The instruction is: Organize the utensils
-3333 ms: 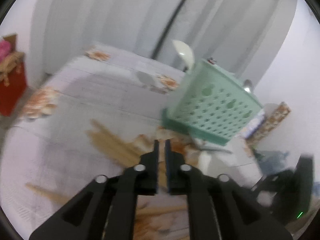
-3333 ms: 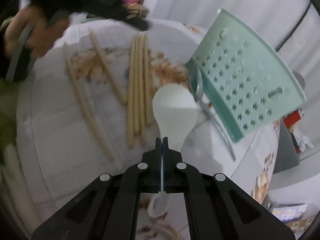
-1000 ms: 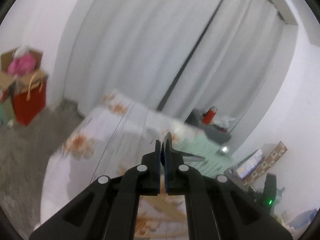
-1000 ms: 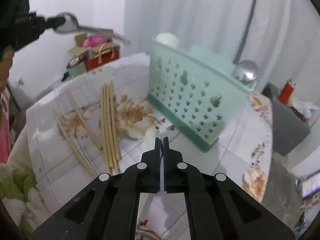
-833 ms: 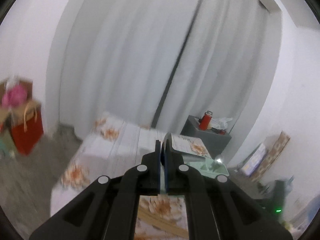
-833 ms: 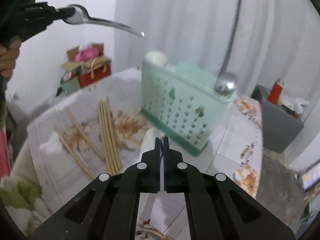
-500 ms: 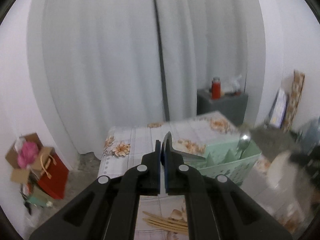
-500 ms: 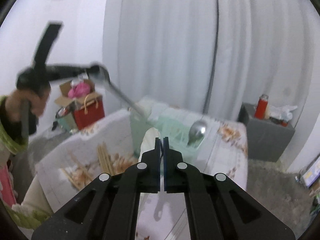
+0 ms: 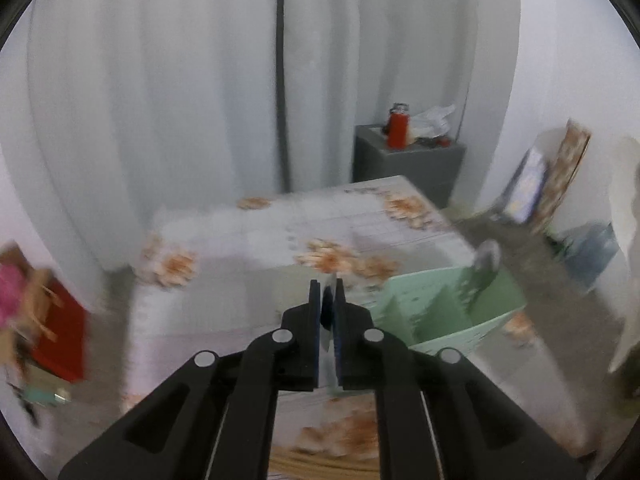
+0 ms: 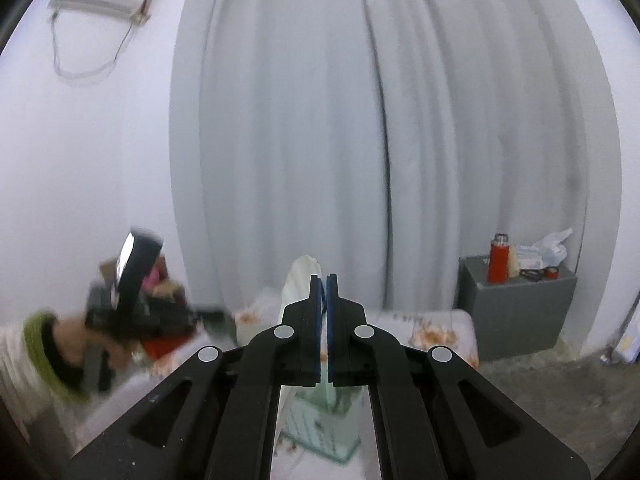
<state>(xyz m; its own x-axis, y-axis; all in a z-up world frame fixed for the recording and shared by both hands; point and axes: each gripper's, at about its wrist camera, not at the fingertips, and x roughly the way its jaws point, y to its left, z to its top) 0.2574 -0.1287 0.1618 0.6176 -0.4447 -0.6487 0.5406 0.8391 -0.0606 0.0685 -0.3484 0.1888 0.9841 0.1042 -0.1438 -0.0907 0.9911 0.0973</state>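
In the left wrist view my left gripper [image 9: 328, 286] hangs over the floral table, just left of the green basket [image 9: 452, 312]. Its jaws are opening, and a thin metal spoon [image 9: 329, 312], seen edge-on, stands in the narrow gap between the pads. A second metal spoon [image 9: 486, 264] stands in the basket. My right gripper [image 10: 323, 280] is shut on a white plastic spoon [image 10: 300, 280], held high above the green basket [image 10: 320, 432]. That white spoon [image 9: 624, 240] also shows at the right edge of the left wrist view. The left gripper [image 10: 132, 312] is blurred at the left.
Wooden chopsticks [image 9: 320, 464] lie on the floral tablecloth [image 9: 240, 248] at the bottom edge. A grey cabinet [image 9: 408, 164] with a red bottle [image 9: 398, 130] stands behind the table before white curtains. A red bag [image 9: 60, 340] sits on the floor at the left.
The left gripper has swung across to beside the basket, and its jaws have parted a little around the metal spoon. The right gripper has risen with the white spoon and now faces the curtain.
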